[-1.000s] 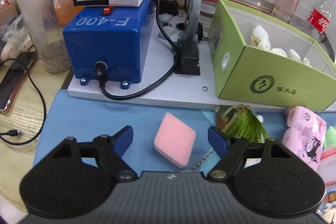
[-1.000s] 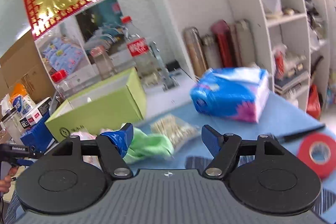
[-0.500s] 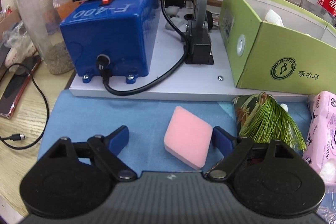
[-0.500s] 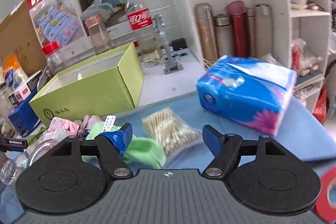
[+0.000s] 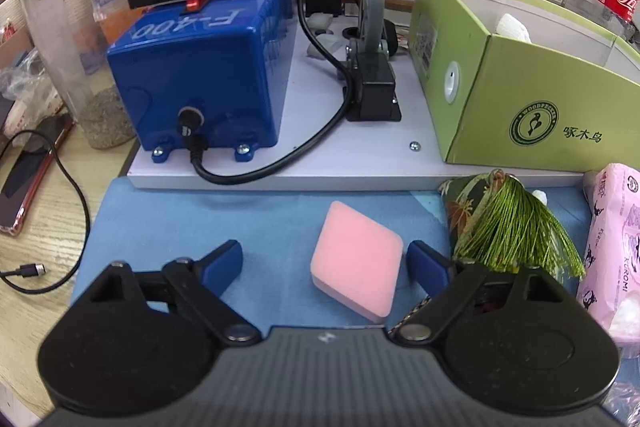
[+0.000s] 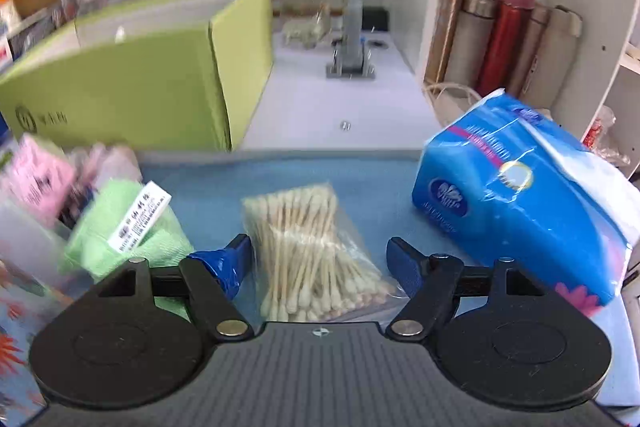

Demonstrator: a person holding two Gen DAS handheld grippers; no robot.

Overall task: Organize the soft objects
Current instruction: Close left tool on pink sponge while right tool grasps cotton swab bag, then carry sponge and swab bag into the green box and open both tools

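The left gripper (image 5: 326,263) has its jaws spread wide, with the pink sponge (image 5: 357,259) lying on the blue mat (image 5: 160,227) between them, closer to the right jaw than half a second ago and not yet pinched. Just past the right jaw lies a green tassel (image 5: 516,227); beyond it stands the green box (image 5: 532,99).

The right gripper (image 6: 320,263), jaws likewise spread, has dropped lower: a bag of cotton swabs (image 6: 308,247) now sits between them. A green cloth (image 6: 132,239) lies outside the left jaw, a blue tissue pack (image 6: 520,203) beyond the right.
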